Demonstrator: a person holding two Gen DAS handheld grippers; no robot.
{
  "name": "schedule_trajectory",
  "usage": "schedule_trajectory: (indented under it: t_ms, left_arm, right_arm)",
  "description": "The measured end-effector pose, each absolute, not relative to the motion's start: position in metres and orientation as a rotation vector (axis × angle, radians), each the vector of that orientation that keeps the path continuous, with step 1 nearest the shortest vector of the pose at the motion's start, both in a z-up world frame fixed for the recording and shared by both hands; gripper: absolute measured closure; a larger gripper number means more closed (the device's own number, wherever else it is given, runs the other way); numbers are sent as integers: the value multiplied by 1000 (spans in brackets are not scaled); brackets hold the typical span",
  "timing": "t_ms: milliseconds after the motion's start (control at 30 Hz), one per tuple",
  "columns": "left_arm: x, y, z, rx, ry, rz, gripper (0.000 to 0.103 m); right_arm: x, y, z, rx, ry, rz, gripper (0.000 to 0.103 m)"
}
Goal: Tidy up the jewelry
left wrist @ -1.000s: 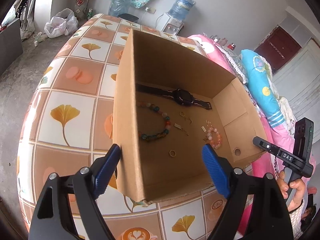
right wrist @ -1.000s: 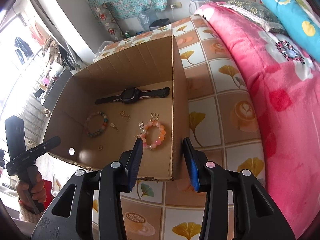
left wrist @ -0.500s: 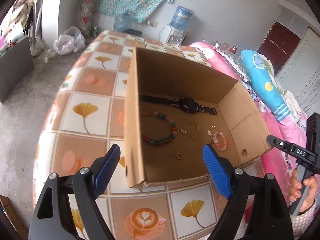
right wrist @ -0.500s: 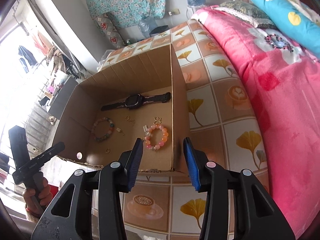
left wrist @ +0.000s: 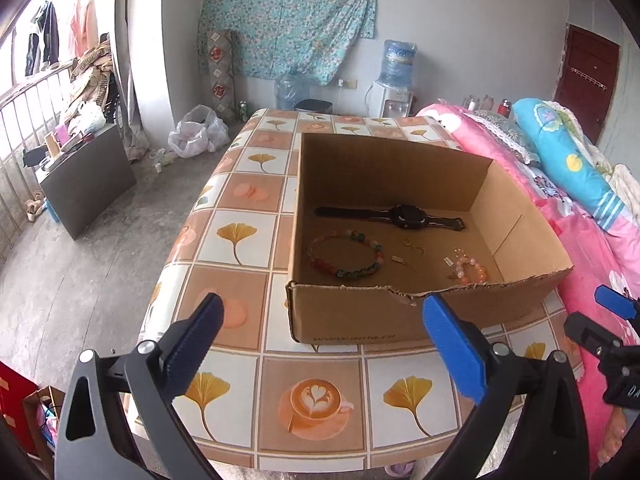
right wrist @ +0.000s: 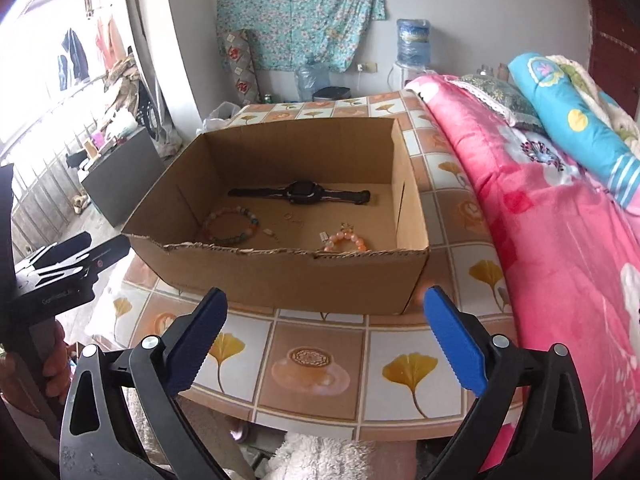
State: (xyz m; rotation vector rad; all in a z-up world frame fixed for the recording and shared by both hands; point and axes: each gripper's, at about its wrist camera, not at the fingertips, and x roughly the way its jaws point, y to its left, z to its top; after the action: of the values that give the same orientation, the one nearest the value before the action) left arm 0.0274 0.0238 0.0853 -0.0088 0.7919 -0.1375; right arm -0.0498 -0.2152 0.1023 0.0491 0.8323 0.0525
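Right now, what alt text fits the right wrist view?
An open brown cardboard box sits on a leaf-patterned table, holding a black wristwatch and two beaded bracelets. The right gripper hangs open and empty before it.

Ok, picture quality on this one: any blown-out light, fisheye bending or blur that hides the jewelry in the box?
Left wrist view: strong fisheye curve at the edges with dark corners, even daylight, the watch and beaded bracelet sharp inside the cardboard box. Right wrist view: the window side at upper left is blown out to white, the pink bracelet still readable, small pieces too fine to tell.
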Motion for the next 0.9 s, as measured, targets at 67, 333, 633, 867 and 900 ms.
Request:
schedule_trajectory:
  t_ms: [67,333,633,867,900]
  left_arm:
    - [28,21,84,-23,806,-139,5]
    - [27,2,75,34,869,-86,5]
    - [29,-15,67,41,921,-101,5]
    - [32,-21,64,50,946,-98,5]
    - [33,-22,64,50,950,-97,5]
  right_arm:
    - [-50,-208,100,36,834,49,8]
    - [-40,-200,92,38,883,-51,8]
    - [-35,-201,86,37,918,-98,8]
    - [-31,-204,82,50,934,-109,8]
    - [-31,-204,82,51,936,-111,8]
